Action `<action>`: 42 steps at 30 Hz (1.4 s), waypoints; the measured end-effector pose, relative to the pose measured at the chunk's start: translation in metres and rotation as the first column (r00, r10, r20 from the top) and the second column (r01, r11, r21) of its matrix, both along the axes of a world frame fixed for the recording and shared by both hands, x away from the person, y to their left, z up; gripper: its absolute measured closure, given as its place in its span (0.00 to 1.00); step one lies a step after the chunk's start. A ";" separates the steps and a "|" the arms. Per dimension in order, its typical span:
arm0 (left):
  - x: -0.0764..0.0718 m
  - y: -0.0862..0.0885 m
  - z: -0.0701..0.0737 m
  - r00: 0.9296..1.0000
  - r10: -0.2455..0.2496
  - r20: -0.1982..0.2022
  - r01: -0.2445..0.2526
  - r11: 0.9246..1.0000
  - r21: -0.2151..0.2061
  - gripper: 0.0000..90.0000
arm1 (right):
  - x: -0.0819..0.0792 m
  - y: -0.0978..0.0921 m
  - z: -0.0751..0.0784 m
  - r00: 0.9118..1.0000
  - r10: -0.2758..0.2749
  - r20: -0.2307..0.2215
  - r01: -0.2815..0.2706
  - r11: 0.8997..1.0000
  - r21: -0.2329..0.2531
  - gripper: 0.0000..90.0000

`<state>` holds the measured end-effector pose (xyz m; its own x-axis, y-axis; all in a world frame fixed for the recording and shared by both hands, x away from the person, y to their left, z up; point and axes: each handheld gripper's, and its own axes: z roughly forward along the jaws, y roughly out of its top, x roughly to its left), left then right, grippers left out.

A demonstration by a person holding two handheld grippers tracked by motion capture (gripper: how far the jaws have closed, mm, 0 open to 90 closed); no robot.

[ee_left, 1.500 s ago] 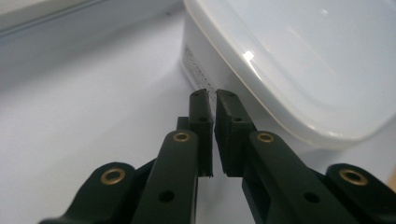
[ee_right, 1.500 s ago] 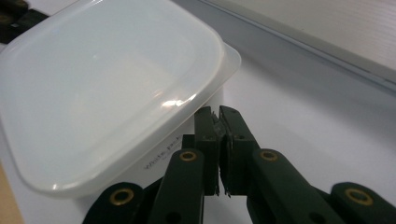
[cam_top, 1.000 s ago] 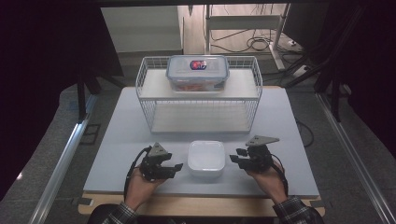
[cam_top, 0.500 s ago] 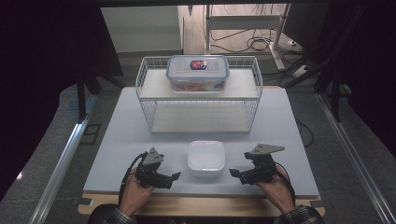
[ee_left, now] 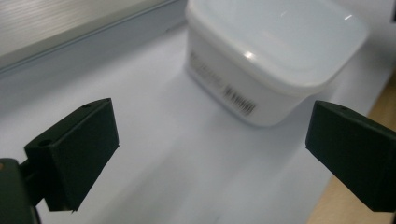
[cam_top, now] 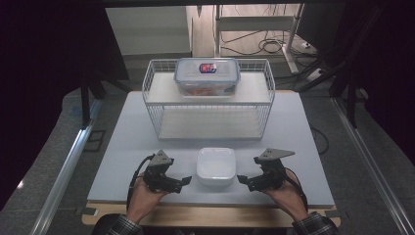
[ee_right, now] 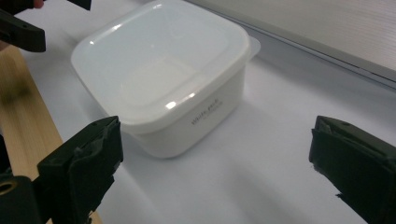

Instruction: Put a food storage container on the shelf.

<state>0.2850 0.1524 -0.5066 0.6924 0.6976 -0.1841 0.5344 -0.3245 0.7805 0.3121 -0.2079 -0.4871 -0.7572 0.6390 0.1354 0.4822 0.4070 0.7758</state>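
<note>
Flanking setup: two hand-held tongs sit either side of one lidded tub near the front edge.
Tabletop: pale grey board, smooth; a light tub may slide on it if pushed from one side alone.
Wire rack: white two-tier basket at the back, well apart from the tub; a clear lidded box rests on its upper shelf.
White tub: square, rounded corners, lid seated; stands between the two tongs, touching neither. Judged thin, slightly flexible plastic, seemingly empty and so light; glossy walls likely slippery.
Hold points: opposite side walls just under the lid rim, where the rim stiffens the wall; squeezing mid-wall could bow it or pop the lid.
Left tongs: gaping wide, holding nothing, tips aimed at the tub.
Right tongs: likewise wide apart and empty.
Left gripper view: barcode label on the tub wall, unseen from above.
Right gripper view: small printed wording on the facing wall and a lid tab; the inner floor shows faintly through the lid.
High view: the rack and the overall spacing.
</note>
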 end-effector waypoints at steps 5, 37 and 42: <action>0.006 -0.005 0.004 1.000 -0.018 -0.003 0.018 1.000 0.006 0.08 | 0.003 0.006 0.003 1.000 -0.005 -0.027 0.004 1.000 -0.011 0.05; 0.024 -0.032 0.009 0.984 -0.130 -0.125 0.120 0.989 -0.081 0.50 | 0.020 0.027 0.005 0.963 0.026 -0.267 -0.013 0.999 0.050 0.53; 0.018 -0.030 0.012 0.988 -0.083 -0.127 0.072 0.993 -0.091 0.63 | 0.014 0.022 0.012 0.958 -0.027 -0.284 0.047 0.997 0.064 0.72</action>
